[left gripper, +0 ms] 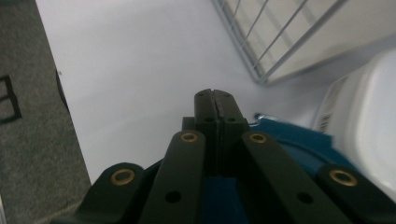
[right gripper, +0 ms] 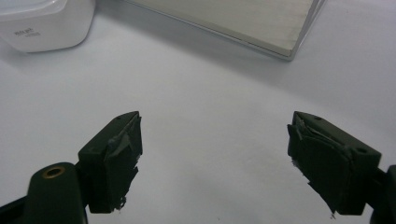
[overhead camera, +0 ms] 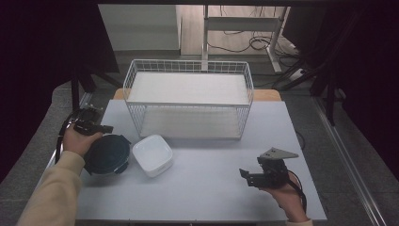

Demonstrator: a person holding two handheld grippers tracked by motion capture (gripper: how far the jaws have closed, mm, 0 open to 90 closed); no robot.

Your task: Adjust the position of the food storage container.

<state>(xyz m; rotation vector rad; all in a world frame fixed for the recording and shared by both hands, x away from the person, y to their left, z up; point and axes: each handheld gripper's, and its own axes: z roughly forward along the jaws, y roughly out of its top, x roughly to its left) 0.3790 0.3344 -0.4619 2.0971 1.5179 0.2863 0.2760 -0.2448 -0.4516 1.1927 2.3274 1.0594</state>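
A round dark blue container (overhead camera: 107, 154) with a clip-on lid sits at the table's left, touching a white square container (overhead camera: 152, 154) on its right. My left gripper (overhead camera: 109, 128) hovers over the blue container's far rim, its jaws pressed flat together with nothing between them. In the left gripper view the shut left gripper (left gripper: 214, 100) stands above the blue lid (left gripper: 294, 140), and the white container (left gripper: 364, 126) is at the right. My right gripper (overhead camera: 244, 178) rests low at the front right, open and empty. Its view shows the right gripper (right gripper: 215, 140) over bare table, the white container (right gripper: 42, 23) far off.
A white wire two-tier rack (overhead camera: 188, 99) stands at the back middle of the grey table (overhead camera: 211, 197); its corner (left gripper: 280, 42) is close to the left gripper, and its lower shelf board (right gripper: 233, 18) lies ahead of the right gripper. Dark floor borders the table's left edge.
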